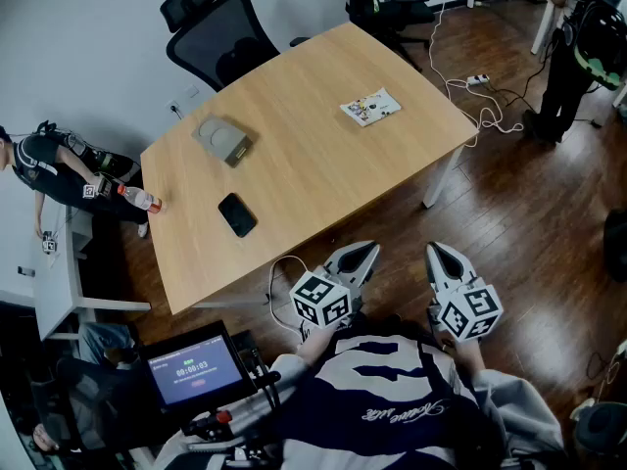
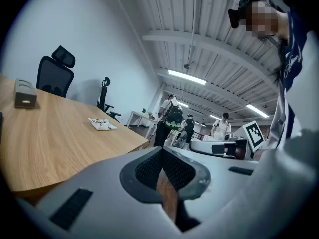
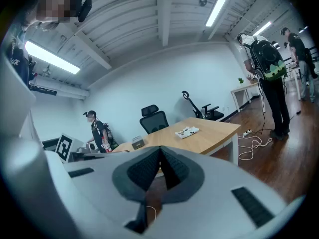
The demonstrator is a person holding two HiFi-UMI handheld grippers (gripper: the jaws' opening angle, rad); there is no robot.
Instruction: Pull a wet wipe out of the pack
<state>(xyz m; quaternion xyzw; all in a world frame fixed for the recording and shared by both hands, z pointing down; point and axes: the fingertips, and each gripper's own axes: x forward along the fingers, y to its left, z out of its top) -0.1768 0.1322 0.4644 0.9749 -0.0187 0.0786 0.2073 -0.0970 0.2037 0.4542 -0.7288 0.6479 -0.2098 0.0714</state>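
Observation:
The wet wipe pack (image 1: 370, 107), white with a coloured print, lies flat near the far right corner of the wooden table (image 1: 304, 164). It also shows in the left gripper view as the pack (image 2: 102, 124) and in the right gripper view as the pack (image 3: 187, 131). Both grippers hover off the table's near edge, close to the person's chest and far from the pack. My left gripper (image 1: 368, 250) has its jaws together with nothing between them. The right gripper (image 1: 433, 250) is likewise shut and holds nothing. Both point roughly level toward the table.
On the table lie a grey box (image 1: 222, 139), a black phone (image 1: 237, 214) and a bottle (image 1: 140, 198) at the left edge. Black office chairs (image 1: 220, 32) stand behind it. Cables and a power strip (image 1: 477, 79) lie on the floor at right. A person (image 1: 49, 169) stands left, and a small screen (image 1: 195, 369) glows lower left.

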